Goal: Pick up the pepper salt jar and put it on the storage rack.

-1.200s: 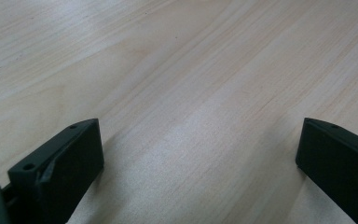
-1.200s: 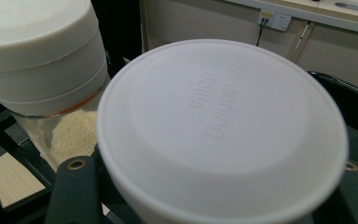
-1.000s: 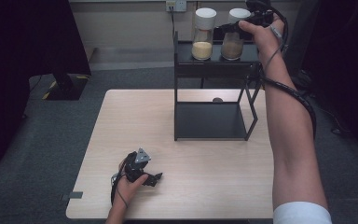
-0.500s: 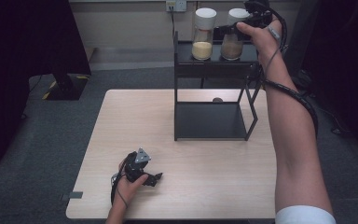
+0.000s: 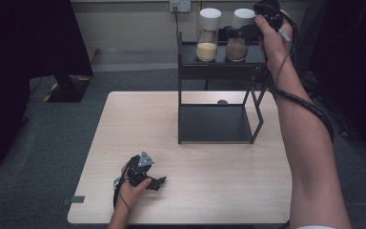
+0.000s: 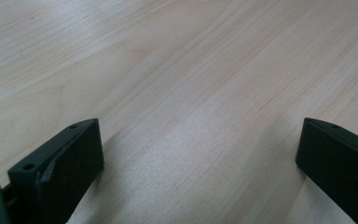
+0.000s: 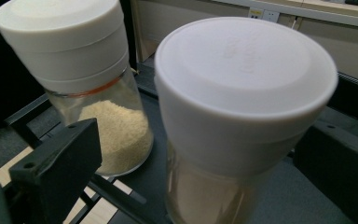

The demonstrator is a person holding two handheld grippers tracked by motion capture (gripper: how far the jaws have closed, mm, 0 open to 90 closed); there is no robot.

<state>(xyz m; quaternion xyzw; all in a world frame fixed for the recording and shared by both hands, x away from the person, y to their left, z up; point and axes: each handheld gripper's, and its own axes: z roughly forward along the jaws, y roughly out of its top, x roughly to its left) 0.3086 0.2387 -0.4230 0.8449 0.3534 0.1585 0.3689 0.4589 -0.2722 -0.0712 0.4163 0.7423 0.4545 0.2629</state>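
Two white-lidded glass jars [image 5: 208, 34] [image 5: 238, 34], one black metal shelf rack [image 5: 217, 136], one wooden table [image 5: 124, 124], and two handheld grippers [image 5: 158, 182] [image 5: 233, 34].

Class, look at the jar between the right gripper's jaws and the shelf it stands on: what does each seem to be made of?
Jar: apparently clear glass, since its brown contents show through; lid matte white, probably plastic. Shelf: thin black bars, likely painted metal.

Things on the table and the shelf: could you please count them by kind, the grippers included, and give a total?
Jars with white lids, on the top of the rack: 2, one with pale yellow grains and one with brown grains
Black metal rack on the table: 1
Grippers: 2, the left gripper and the right gripper
Total: 5
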